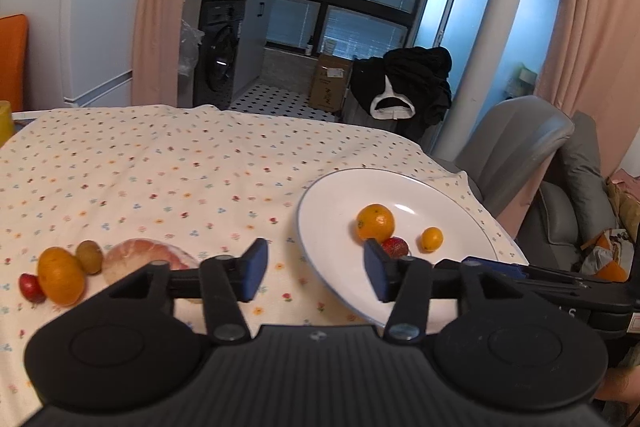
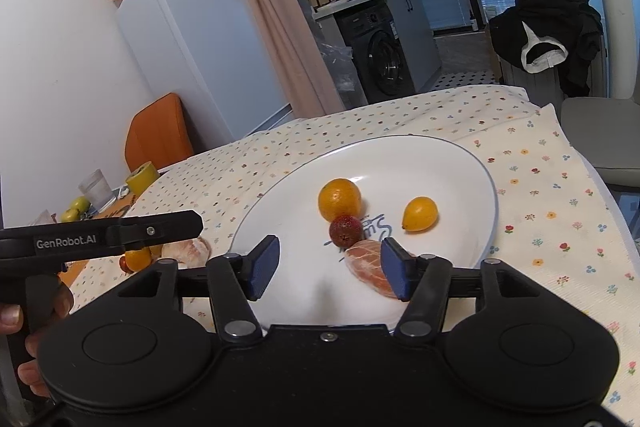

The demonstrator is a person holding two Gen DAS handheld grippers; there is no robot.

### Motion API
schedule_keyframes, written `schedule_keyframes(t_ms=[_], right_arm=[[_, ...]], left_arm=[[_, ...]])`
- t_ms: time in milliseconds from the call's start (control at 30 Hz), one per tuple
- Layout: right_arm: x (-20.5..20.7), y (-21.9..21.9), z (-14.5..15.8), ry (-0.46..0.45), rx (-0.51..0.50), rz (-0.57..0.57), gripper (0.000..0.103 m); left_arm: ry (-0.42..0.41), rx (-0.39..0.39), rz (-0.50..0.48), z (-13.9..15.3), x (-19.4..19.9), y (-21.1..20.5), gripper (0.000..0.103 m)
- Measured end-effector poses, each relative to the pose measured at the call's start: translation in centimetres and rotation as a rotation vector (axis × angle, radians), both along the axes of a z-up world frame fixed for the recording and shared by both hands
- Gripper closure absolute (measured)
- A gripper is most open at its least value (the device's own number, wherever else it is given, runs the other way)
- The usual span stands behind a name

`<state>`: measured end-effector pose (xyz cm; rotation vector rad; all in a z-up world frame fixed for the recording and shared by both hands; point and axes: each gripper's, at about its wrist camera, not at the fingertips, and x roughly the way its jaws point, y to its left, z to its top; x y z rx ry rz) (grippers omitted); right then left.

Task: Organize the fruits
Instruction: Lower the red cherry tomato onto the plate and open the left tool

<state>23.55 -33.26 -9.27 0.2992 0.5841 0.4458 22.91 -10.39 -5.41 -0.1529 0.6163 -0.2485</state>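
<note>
A white plate (image 2: 440,171) holds an orange (image 2: 339,199), a small red fruit (image 2: 345,230), a small yellow fruit (image 2: 419,213) and a peeled pink citrus segment (image 2: 364,261). My right gripper (image 2: 330,267) is open low over the plate's near side, and the segment lies against its right finger. On the cloth to the left lie an orange (image 1: 61,275), a green-brown fruit (image 1: 89,256), a red fruit (image 1: 31,287) and a peeled citrus piece (image 1: 136,259). My left gripper (image 1: 316,267) hangs open and empty between that pile and the plate (image 1: 420,187).
The flowered tablecloth (image 1: 160,167) covers the table, whose edge drops off just right of the plate. A grey chair (image 1: 520,147) stands beyond it. At the far left are a yellow cup (image 2: 141,177), a glass (image 2: 95,189) and green fruits (image 2: 79,203). A hand (image 2: 24,347) holds the left gripper.
</note>
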Motion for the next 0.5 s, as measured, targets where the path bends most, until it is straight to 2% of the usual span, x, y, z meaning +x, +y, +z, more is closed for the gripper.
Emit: schedule_keyframes(t_ms=[300, 500], right_arm=[[-0.9, 1.0, 0.4, -0.008, -0.007, -0.002, 0.039], [-1.3, 1.9, 0.8, -0.016, -0.006, 0.015, 0.033]], left_arm=[[-0.002, -0.011, 0.032, 0.4, -1.3, 1.8, 0.028], [-0.008, -0.005, 0.071, 0.7, -2.1, 3.0, 0.023]])
